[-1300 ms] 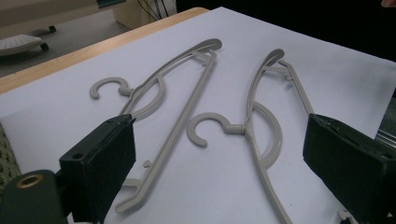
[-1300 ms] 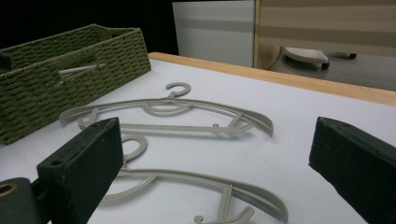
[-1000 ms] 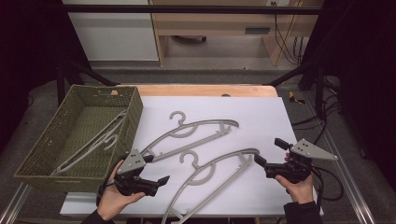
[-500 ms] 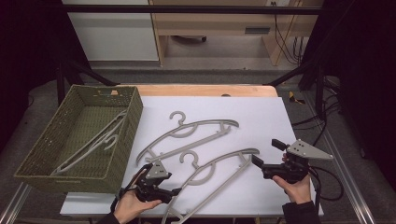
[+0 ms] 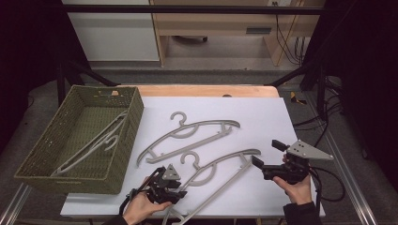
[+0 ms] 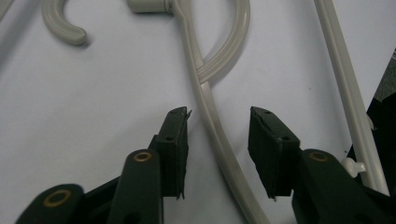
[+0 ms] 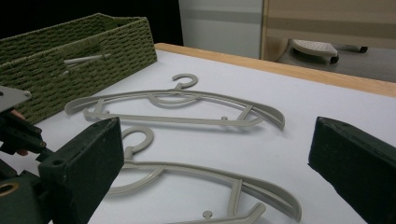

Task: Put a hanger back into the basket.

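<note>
The left gripper [image 6: 218,135] has slid in to the near hanger [image 5: 211,171] on the worktop [image 5: 263,117]; its wide jaws straddle the shoulder bar lengthwise. The right gripper [image 5: 268,157], jaws wide, hovers beside the hanger's far end.

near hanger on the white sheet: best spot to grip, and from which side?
Probably the near hanger's thin shoulder arm, just below the neck curve, coming from above. It lies flat, so only a jaw on each side gets purchase. The left gripper already straddles that arm, jaws open. The right gripper hovers open.
</note>
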### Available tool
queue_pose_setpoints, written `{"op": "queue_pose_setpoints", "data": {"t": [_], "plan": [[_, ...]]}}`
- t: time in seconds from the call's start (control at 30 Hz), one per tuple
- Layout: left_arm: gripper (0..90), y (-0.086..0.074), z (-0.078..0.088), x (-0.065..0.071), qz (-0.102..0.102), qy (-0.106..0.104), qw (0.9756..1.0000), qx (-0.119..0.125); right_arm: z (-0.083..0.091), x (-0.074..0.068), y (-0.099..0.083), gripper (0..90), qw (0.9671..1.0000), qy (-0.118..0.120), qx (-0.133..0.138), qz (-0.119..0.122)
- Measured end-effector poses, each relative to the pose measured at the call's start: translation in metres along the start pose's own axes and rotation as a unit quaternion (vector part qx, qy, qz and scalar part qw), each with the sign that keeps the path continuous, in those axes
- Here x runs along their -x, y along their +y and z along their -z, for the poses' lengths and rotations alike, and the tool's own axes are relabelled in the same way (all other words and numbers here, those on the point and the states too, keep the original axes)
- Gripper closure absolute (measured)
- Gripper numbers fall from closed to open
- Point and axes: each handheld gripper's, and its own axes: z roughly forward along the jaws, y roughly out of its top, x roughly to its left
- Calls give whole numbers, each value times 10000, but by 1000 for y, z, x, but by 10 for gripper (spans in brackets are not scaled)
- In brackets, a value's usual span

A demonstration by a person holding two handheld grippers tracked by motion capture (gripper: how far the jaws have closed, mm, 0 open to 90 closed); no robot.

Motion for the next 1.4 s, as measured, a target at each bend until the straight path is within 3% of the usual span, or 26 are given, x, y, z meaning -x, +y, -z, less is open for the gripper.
{"op": "queue_pose_setpoints", "data": {"t": [0.13, 0.23, 0.47, 0.57, 0.77, 0.83, 0.93, 1.0, 1.07, 1.23, 1.4], "plan": [[651, 2, -3, 2, -16, 64, 9999, -93, 0, 0, 0, 35, 10000, 7, -8, 0], [716, 3, -5, 4, -18, 270, 9996, -100, -1, 0, 0, 35, 10000, 15, -20, 1], [752, 8, -5, 4, 114, 297, 9991, -269, -2, -1, -1, 35, 10000, 46, -50, -3], [756, 10, -5, 1, 149, 217, 9991, -322, -2, -1, -1, 35, 10000, 49, -50, -3], [782, 13, -4, -9, 190, 381, 9986, -298, -2, 0, -1, 35, 10000, 44, -62, 16], [799, 15, -4, -13, 190, 562, 9979, -261, -3, -1, -1, 34, 10000, 34, -57, -1], [816, 15, -4, -21, 215, 595, 9978, -201, -3, -1, -1, 34, 10000, 45, -62, -7], [815, 14, -4, -25, 203, 509, 9984, -161, -3, -1, -1, 34, 10000, 44, -67, -13], [814, 13, -4, -24, 202, 551, 9982, -131, -2, 0, -1, 34, 10000, 56, -69, 27], [751, 11, -2, -23, 169, 478, 9981, -337, -1, 0, -1, 34, 10000, 63, -40, -2], [756, 10, -3, -20, 130, 609, 9972, -410, -1, 0, -1, 34, 10000, 61, -41, -3]]}}
